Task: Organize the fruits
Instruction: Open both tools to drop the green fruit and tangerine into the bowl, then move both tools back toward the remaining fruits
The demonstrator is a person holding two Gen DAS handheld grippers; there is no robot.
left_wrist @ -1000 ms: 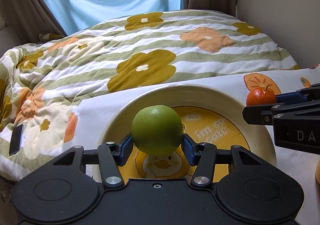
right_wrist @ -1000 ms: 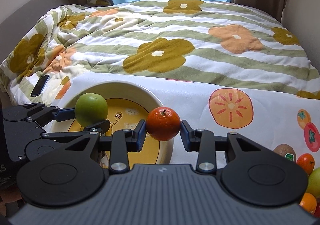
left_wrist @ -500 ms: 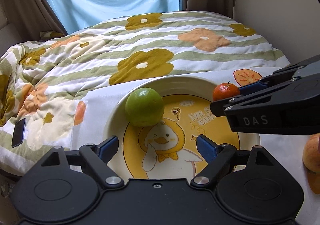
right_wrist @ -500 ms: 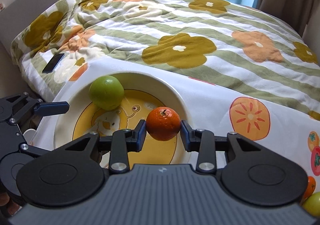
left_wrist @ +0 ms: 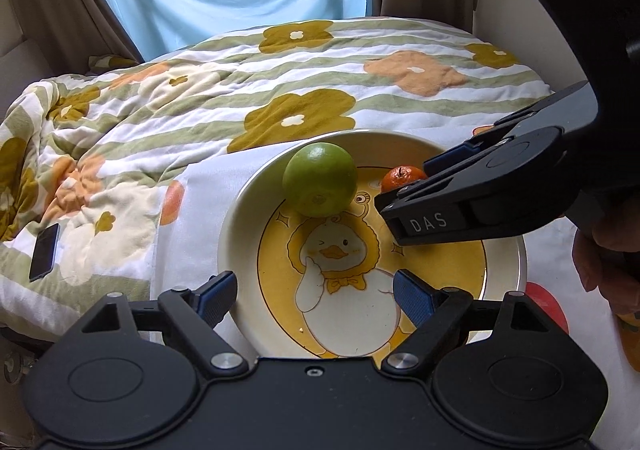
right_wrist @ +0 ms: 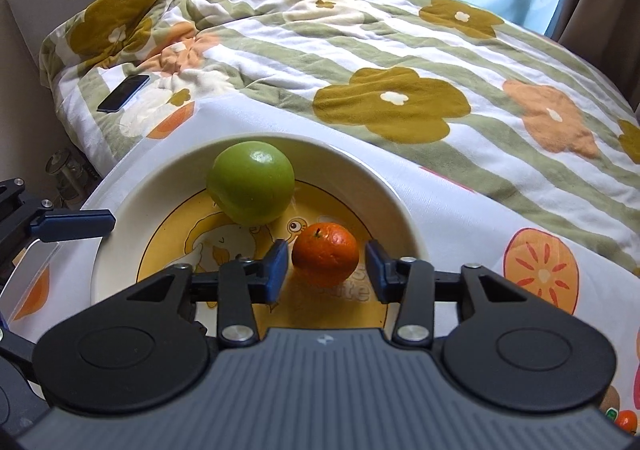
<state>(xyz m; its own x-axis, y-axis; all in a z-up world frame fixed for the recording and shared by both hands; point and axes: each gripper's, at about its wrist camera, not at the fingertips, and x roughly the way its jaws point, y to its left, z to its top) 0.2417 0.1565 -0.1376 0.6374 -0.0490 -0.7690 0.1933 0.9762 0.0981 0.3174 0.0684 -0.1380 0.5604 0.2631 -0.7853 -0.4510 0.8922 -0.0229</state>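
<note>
**Two fruits on the duck plate, both grippers apart**

While the left gripper [left_wrist: 314,292] hangs over the near rim of the plate [right_wrist: 120,250] with its jaws wide and empty, the green apple [right_wrist: 251,183] sits by the plate's far-left rim. The right gripper [right_wrist: 326,270] has just been opening; the orange tangerine [right_wrist: 325,253] lies between its blue pads, seemingly clear of both, near the plate's right edge. A phone [right_wrist: 123,87] lies on the flowered quilt [right_wrist: 400,62].

Apple [right_wrist: 251,183] and mandarin [right_wrist: 325,254] on plate [right_wrist: 384,190] (apple farther back, leftward)
</note>
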